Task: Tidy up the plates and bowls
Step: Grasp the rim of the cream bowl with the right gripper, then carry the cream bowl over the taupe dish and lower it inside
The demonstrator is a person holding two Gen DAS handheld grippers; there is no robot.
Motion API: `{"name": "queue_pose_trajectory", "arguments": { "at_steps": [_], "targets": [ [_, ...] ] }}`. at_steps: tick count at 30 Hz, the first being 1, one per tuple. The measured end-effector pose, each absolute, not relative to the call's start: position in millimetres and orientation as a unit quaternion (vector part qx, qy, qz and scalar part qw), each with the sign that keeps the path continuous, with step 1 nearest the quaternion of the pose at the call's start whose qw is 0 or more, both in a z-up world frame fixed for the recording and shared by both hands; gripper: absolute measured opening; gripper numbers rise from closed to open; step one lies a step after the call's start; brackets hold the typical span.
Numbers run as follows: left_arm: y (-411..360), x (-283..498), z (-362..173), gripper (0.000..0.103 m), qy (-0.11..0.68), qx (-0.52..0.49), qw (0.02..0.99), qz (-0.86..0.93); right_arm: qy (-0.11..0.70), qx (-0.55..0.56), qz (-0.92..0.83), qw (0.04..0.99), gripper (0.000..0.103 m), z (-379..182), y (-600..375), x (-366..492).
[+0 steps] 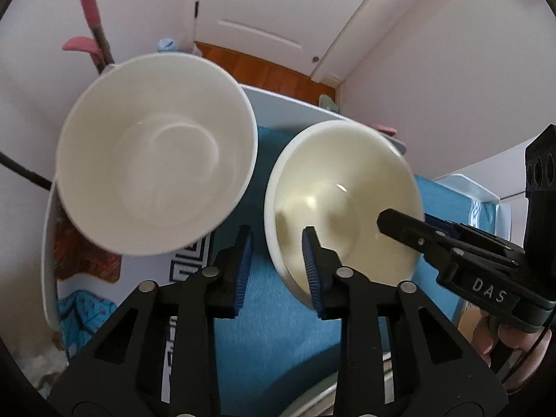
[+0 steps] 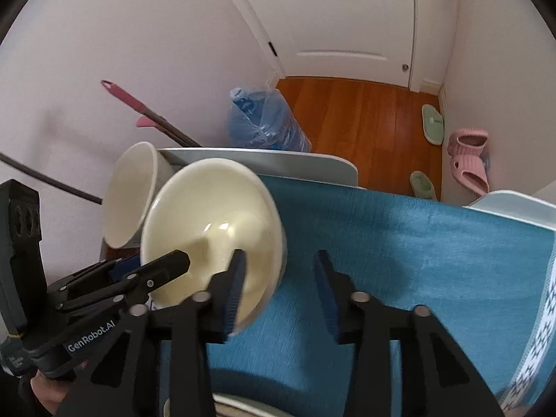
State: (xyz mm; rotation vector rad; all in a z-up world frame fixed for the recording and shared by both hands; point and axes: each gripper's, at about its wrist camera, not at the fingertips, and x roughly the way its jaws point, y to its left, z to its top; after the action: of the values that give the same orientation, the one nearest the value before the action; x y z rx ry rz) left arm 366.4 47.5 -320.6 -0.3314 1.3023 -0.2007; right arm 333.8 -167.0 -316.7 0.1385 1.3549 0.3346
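1. cream bowl (image 1: 347, 191) sits tilted on the cloth (image 2: 399, 243), with its wall between both pairs of jaws.
2. left gripper (image 1: 278, 267): one finger is inside the bowl and one outside. cloth shows between the outer pad and the wall, so the jaws are apart and not clamped.
3. right gripper (image 2: 278, 281) straddles the opposite rim. its inner finger is over the bowl's hollow, and its outer finger stands clear of the wall, so there is no grip.
4. white bowl (image 1: 156, 160) lies just beyond and to the left of the left jaws, close beside the cream bowl.
5. the blue cloth covers a white table (image 2: 278, 160).
6. ahead of the jaws are wood floor (image 2: 365, 114), a door (image 2: 347, 17), a bagged bottle (image 2: 264, 121) and pink slippers (image 2: 469, 156).
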Motion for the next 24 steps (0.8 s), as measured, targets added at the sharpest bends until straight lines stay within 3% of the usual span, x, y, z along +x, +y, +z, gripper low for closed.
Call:
{"name": "queue_pose_trajectory", "arguments": {
  "at_steps": [5, 17, 24],
  "targets": [
    [40.3, 367.9, -321.4, 0.017, 0.599, -0.135, 0.783, -0.096, 0.621, 0.084, 0.155, 0.764, 0.013, -319.3, -164.5, 335.8],
    [20.6, 360.3, -291.4, 0.015, 0.576, -0.095, 0.806, -0.094, 0.603, 0.086, 0.146, 0.78, 0.012, -303.6, -168.2, 326.2],
    [-11.1, 335.2, -243.9, 0.015, 0.556, -0.078, 0.822, -0.099, 0.561, 0.097, 0.153, 0.808, 0.012, -254.2, -195.1, 301.4]
  ]
}}
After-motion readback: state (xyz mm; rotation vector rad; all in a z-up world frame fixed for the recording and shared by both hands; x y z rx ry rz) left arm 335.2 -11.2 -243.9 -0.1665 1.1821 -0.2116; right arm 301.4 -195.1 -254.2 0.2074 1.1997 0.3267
